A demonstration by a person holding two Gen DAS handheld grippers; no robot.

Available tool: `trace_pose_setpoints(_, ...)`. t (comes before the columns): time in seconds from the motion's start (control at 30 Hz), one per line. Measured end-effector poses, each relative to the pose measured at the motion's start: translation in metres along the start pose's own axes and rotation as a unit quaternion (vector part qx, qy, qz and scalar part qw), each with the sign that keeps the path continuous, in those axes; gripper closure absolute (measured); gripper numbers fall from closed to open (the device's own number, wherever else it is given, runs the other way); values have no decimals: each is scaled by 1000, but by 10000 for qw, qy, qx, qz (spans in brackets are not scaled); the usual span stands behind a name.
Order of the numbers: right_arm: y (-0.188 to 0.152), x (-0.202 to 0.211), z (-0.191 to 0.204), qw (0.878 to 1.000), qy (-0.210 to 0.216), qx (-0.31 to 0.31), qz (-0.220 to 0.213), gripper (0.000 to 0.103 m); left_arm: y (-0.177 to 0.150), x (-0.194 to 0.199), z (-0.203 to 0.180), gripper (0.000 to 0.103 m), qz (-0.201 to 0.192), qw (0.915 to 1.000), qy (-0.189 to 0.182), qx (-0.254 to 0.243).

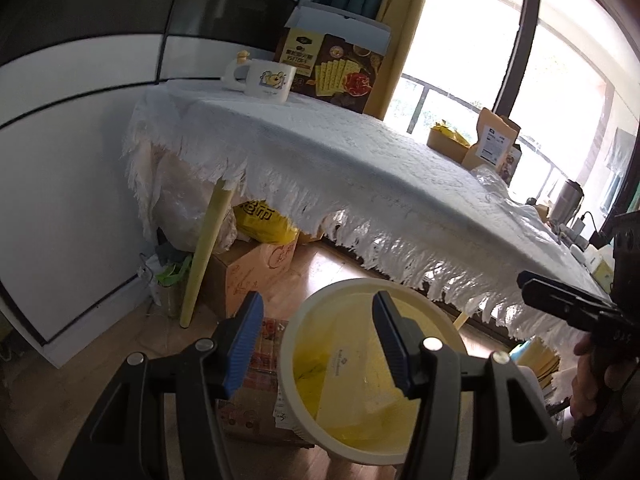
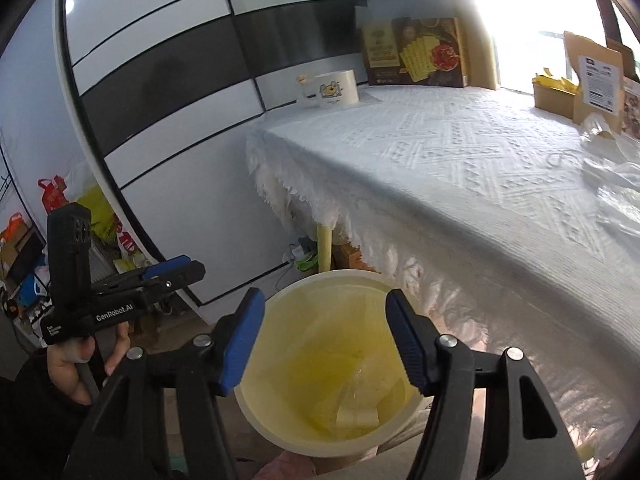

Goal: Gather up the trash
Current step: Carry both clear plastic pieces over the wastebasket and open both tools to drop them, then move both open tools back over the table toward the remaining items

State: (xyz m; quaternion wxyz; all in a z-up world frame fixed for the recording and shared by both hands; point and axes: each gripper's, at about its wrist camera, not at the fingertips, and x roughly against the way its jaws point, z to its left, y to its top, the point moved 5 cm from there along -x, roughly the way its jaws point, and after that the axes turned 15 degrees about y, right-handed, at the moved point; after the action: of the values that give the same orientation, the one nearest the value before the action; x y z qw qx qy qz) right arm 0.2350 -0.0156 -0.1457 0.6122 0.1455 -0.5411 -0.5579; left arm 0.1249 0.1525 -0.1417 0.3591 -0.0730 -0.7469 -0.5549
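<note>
A cream bin stands upright below the near edge of the table, its round mouth facing up and its long axis vertical. Inside it lie yellow scraps of paper and a piece of clear plastic wrap, settled toward the bottom. In the left wrist view the same bin sits just in front of the fringe of the white tablecloth, beside cardboard boxes on the wooden floor.

The right gripper hangs over the bin's mouth with its blue-padded fingers spread apart. Nothing is between them, and they touch neither the bin nor the trash.

The left gripper also points down at the bin, its fingers spread about as wide and empty. From the right wrist view it shows at the left, held in a hand.

On the far side of the table stand a mug and a cracker box; at the right are a brown paper bag and a crumpled clear plastic bag.
</note>
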Motion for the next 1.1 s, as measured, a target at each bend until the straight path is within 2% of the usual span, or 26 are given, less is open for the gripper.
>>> trace_pose_setpoints(0.4, 2, 71, -21, 9983, -217, -73, -532, 42, 11, 19, -60, 46, -145, 9988, -250, -407)
trace_pose_setpoints(1.1, 8, 206, -117, 9869, -1096, -425, -1105, 42, 47, 13, -187, 46, -273, 9919, -742, -992)
